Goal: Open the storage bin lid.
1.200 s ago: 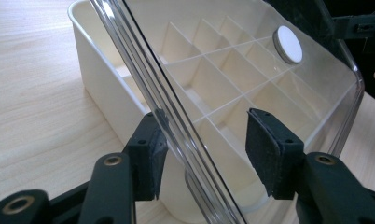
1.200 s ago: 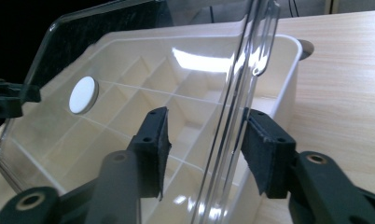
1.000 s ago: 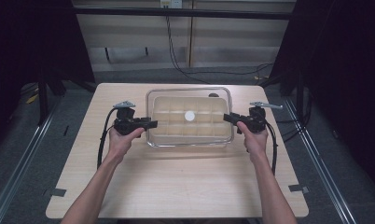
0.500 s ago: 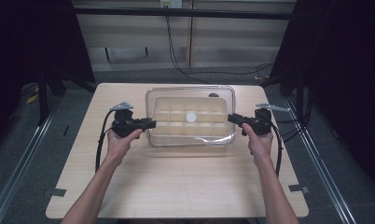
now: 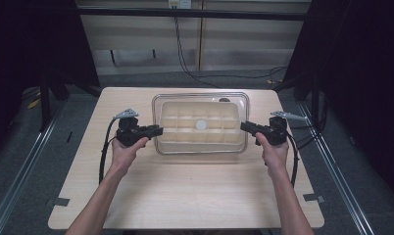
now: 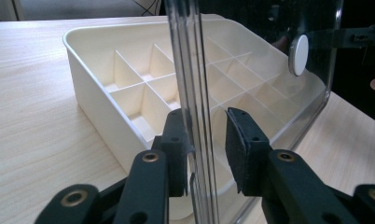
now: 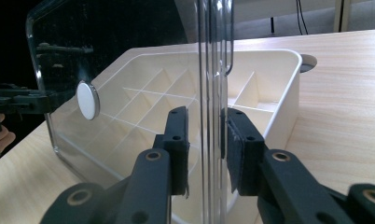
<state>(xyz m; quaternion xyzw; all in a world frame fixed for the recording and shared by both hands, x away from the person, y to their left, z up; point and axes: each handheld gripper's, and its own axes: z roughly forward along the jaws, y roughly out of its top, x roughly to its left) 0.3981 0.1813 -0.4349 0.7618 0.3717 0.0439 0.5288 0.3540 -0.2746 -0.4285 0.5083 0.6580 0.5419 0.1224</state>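
Up close, the left gripper (image 6: pixel 204 154) and right gripper (image 7: pixel 204 149) have each just closed their jaws on an edge of the clear lid (image 5: pixel 201 100). Beyond the jaws, under it, sits the cream divided tray (image 5: pixel 201 139). No readable writing.

The lid (image 5: pixel 201 100) is clear, with a white round knob (image 5: pixel 201 124). The tray (image 5: pixel 201 128) under it is cream, its dividers the same shade. The table (image 5: pixel 185 191) is pale wood grain; each hand-held gripper (image 5: pixel 156 131) (image 5: pixel 245 127) is black, topped by a grey plate.
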